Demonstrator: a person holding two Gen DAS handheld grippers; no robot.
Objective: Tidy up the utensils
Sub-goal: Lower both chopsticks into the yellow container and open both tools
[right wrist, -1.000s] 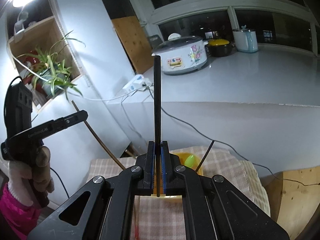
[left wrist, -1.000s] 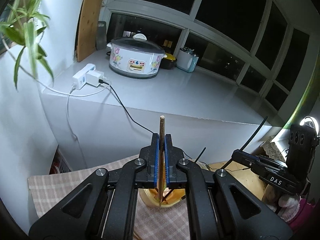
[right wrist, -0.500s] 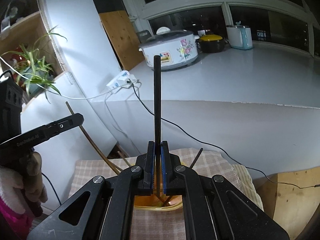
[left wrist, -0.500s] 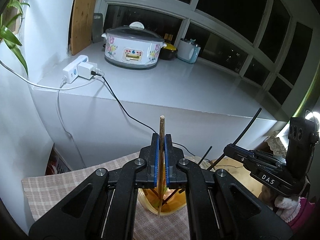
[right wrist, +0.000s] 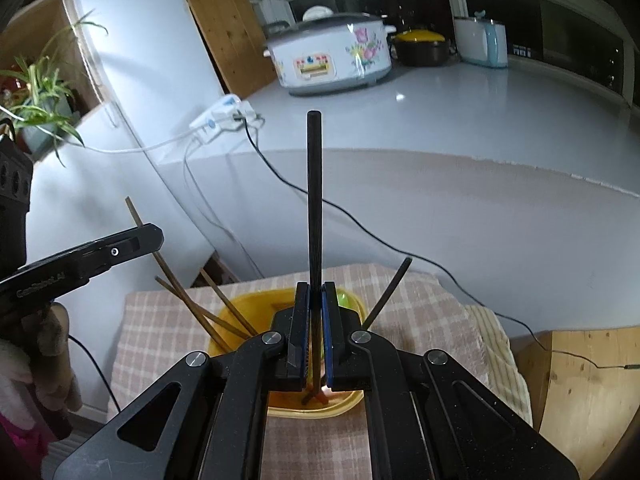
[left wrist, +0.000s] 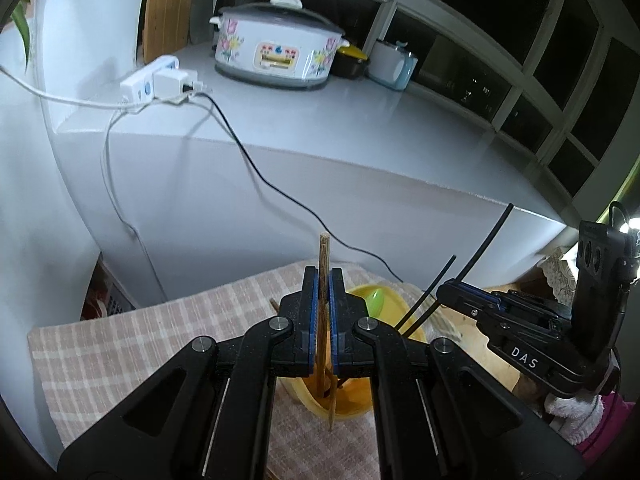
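A yellow holder cup (left wrist: 394, 308) (right wrist: 240, 308) stands on a checked cloth (left wrist: 132, 344) (right wrist: 416, 300). It holds several wooden chopsticks (right wrist: 192, 304), a black chopstick (right wrist: 390, 290) and a green spoon (left wrist: 374, 300). My left gripper (left wrist: 323, 280) is shut on a wooden chopstick (left wrist: 323, 252), upright, its lower end down in the cup. My right gripper (right wrist: 315, 294) is shut on a black chopstick (right wrist: 314, 200), upright, its lower end inside the cup. Each gripper shows in the other's view, the right (left wrist: 448, 290) and the left (right wrist: 156, 236).
A white counter (left wrist: 360, 120) rises behind the cloth, carrying a flowered cooker (left wrist: 276, 52), a power strip (left wrist: 160, 80) with trailing cables, a yellow-lidded pot (right wrist: 420, 46) and a kettle (right wrist: 482, 40). A wooden surface (right wrist: 584, 392) lies to the right, a plant (right wrist: 40, 92) to the left.
Both grippers have tilted and moved down toward the yellow cup with their chopsticks. The lower ends of both chopsticks now sit inside the cup.
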